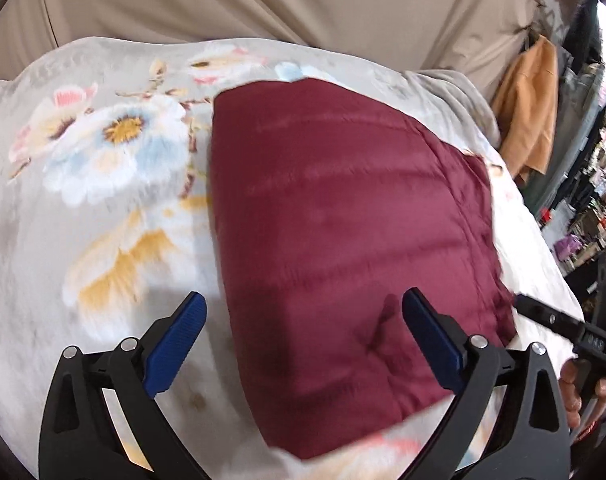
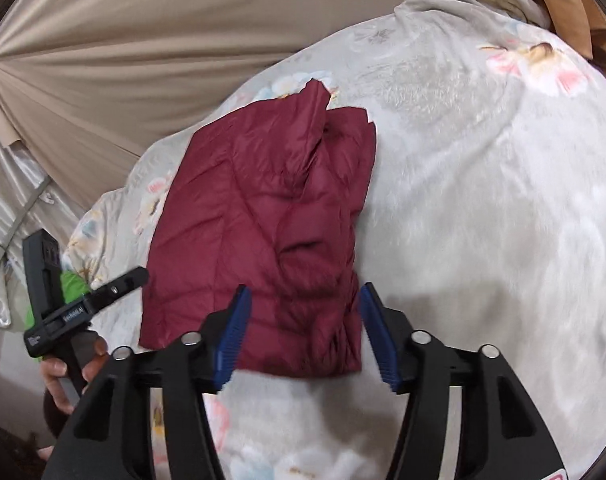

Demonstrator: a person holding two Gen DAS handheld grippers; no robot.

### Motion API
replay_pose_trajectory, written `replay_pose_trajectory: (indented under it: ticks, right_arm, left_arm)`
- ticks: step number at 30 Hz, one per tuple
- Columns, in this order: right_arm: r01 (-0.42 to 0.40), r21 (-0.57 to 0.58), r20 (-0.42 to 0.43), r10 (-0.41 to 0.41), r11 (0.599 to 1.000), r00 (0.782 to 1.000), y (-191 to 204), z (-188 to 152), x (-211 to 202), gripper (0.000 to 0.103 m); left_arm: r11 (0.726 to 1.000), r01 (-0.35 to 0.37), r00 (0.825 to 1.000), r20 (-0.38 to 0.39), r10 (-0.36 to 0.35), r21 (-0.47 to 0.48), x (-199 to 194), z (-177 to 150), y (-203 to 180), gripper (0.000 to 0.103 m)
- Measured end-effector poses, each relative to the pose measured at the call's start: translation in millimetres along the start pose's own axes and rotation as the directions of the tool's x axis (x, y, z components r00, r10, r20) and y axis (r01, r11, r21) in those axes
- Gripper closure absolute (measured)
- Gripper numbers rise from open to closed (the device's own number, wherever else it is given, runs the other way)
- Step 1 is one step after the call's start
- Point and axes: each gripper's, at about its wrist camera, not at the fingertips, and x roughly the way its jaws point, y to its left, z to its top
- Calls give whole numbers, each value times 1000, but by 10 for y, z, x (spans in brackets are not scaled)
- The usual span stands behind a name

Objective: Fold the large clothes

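A maroon quilted puffer jacket (image 1: 343,232) lies folded into a compact rectangle on a floral blanket (image 1: 83,208). In the right wrist view the jacket (image 2: 263,232) shows a folded sleeve or collar on top at its far end. My left gripper (image 1: 303,308) is open and empty, hovering over the jacket's near left edge. My right gripper (image 2: 303,300) is open and empty, above the jacket's near right corner. The right gripper's body shows at the right edge of the left wrist view (image 1: 559,324); the left gripper's body shows at the left of the right wrist view (image 2: 83,300).
The grey floral blanket (image 2: 483,220) covers a bed. A beige curtain (image 1: 283,0) hangs behind it. An orange-brown cloth (image 1: 531,108) hangs at the far right, with cluttered shelves (image 1: 599,208) beyond. A green item (image 2: 73,282) sits behind the left gripper.
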Motion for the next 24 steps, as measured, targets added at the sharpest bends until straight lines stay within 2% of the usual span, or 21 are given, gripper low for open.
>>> replay_pose_trajectory:
  ticks: [4,7,12,19,24]
  right_arm:
    - [-14,51,-87,18,999,996,-105,78,334,44]
    - [-42,68,-120,50,997,992,-109,69,500,44]
    - [-83,87,-132,94,993,987,-150,101,613,39]
    - [-105,66,-130,113,992,985,-140,133,719,36]
    - [-121,39,-123,125,992,985,-272,116,691,34]
  left_arm:
    - [999,11,999,-37,-13,-42,203,107,70,7]
    - [999,21,998,-54,-23,-41,321,126,24,6]
    - [1000,3,999,-53,-5,-26,444,116,-68,5]
    - [1000,-21,999,-33,20,-17,528,64,-82,5]
    - [999,17,999,-40,-19,-39,408,-2,133,5]
